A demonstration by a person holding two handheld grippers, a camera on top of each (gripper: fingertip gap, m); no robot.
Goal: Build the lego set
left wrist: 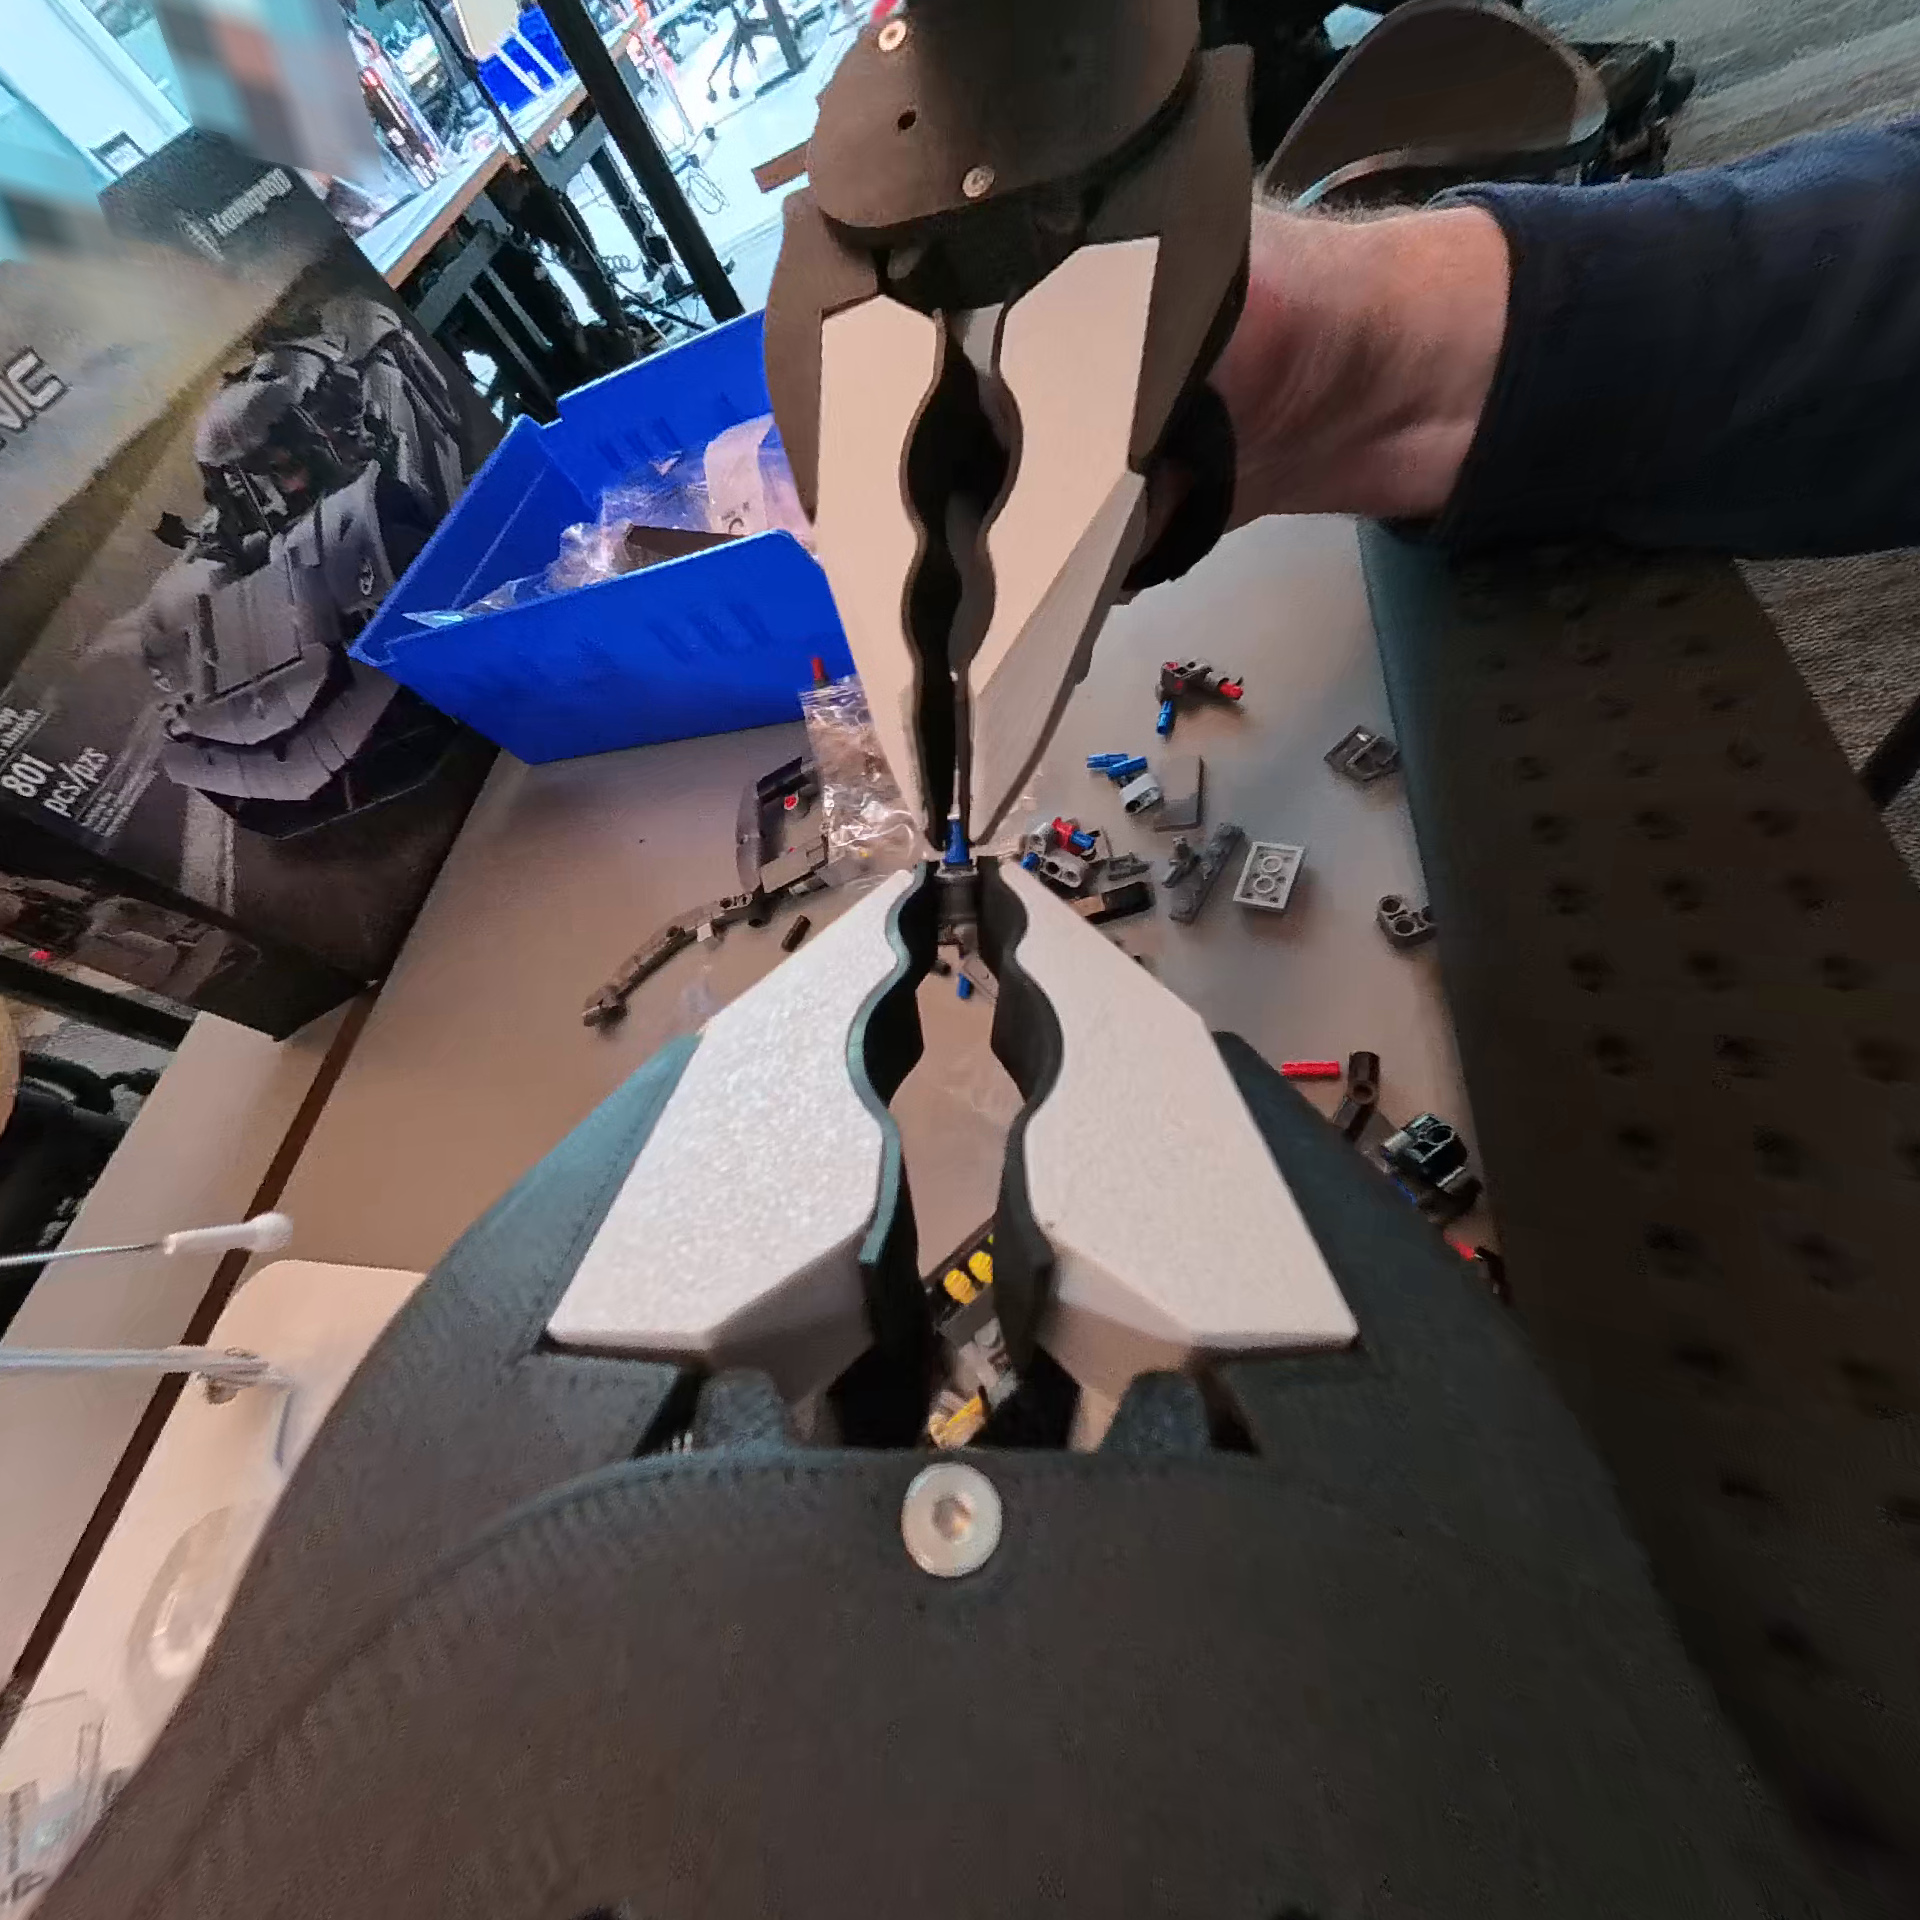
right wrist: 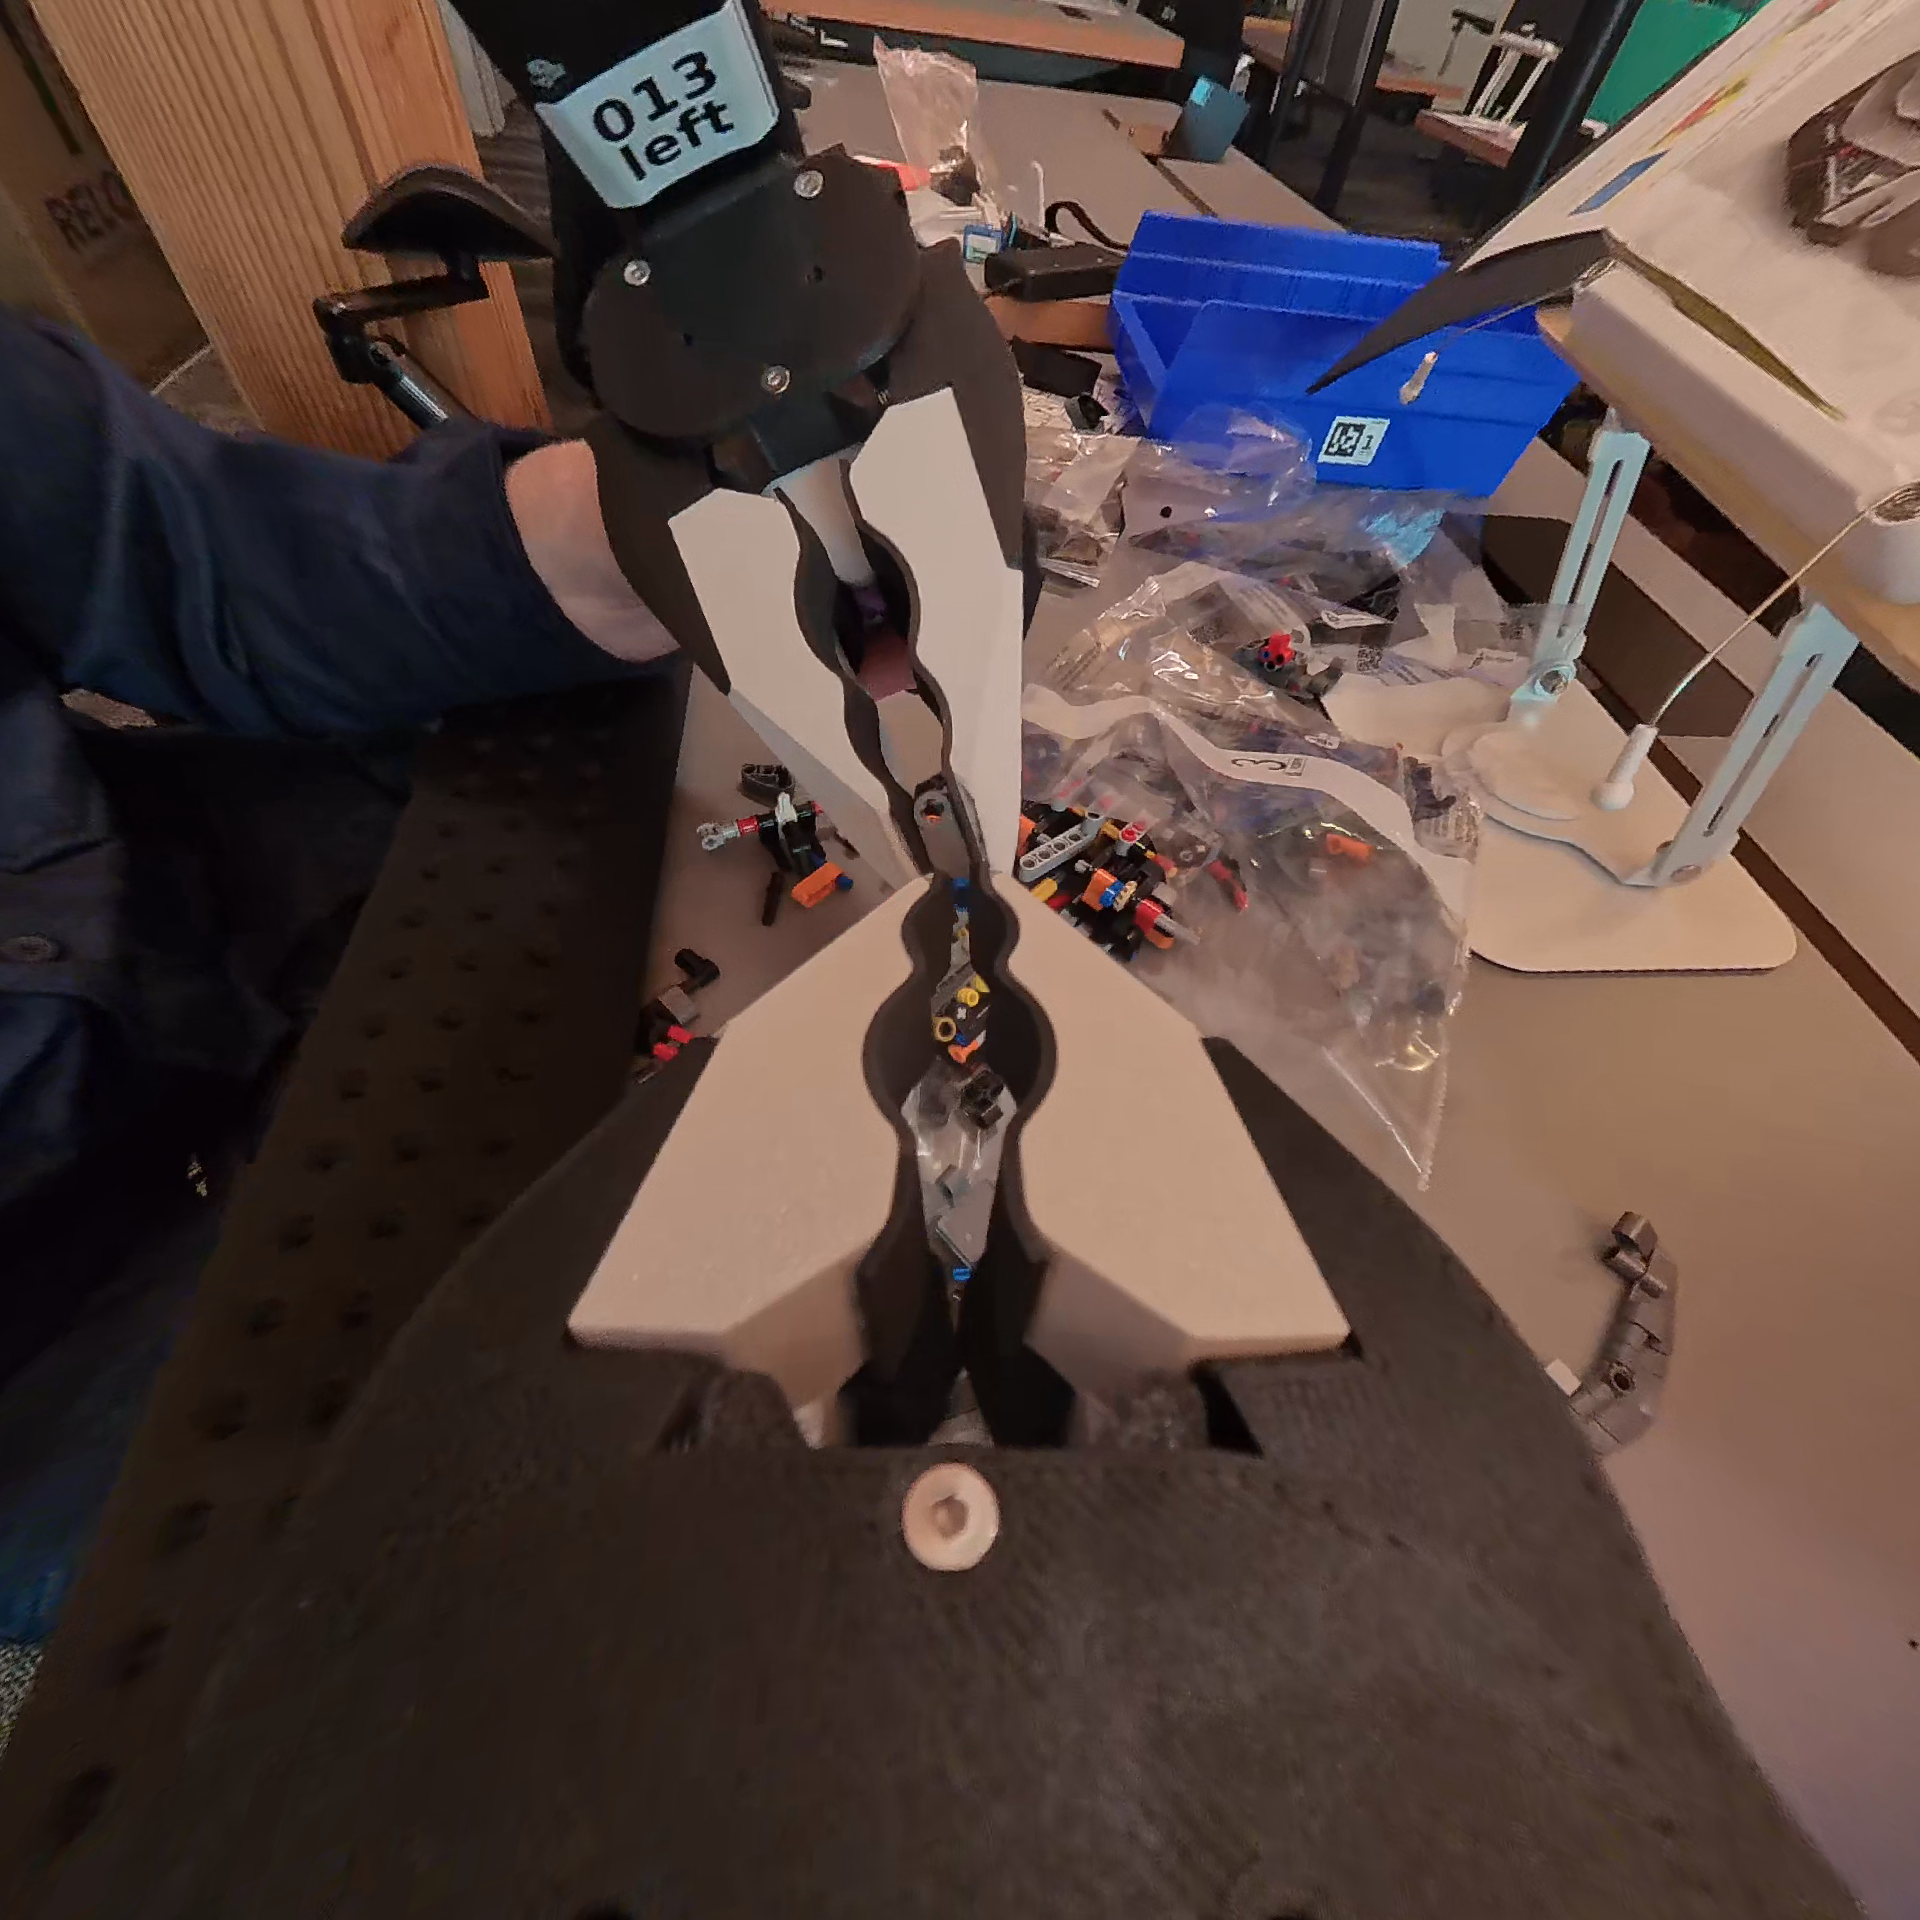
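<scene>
Lego parts occupy two places: loose pieces [left wrist: 1164,831] scattered on the worktop [left wrist: 540,987], and two small elements held tip to tip in mid-air above them. The left gripper [left wrist: 954,896] has its fingers closed to a narrow gap on a small dark piece [left wrist: 954,902]. The right gripper [left wrist: 951,821] points back at it, fingers nearly together on a blue pin [left wrist: 954,840].

Key relation: the pin lies directly ahead of the left fingertips, its long axis in line with both pairs of fingers, so joining appears to need a straight push along that axis. Neither hand is clearly nearer; the two meet at the tips.

The left wrist view shows the contact point, the set's box [left wrist: 208,582] and a blue bin [left wrist: 623,644]. The right wrist view hides the joint behind its own fingers [right wrist: 1122,1122] but shows clear bags of parts [right wrist: 1247,831], a booklet stand [right wrist: 1621,914] and a grey curved assembly [right wrist: 1636,1340].
</scene>
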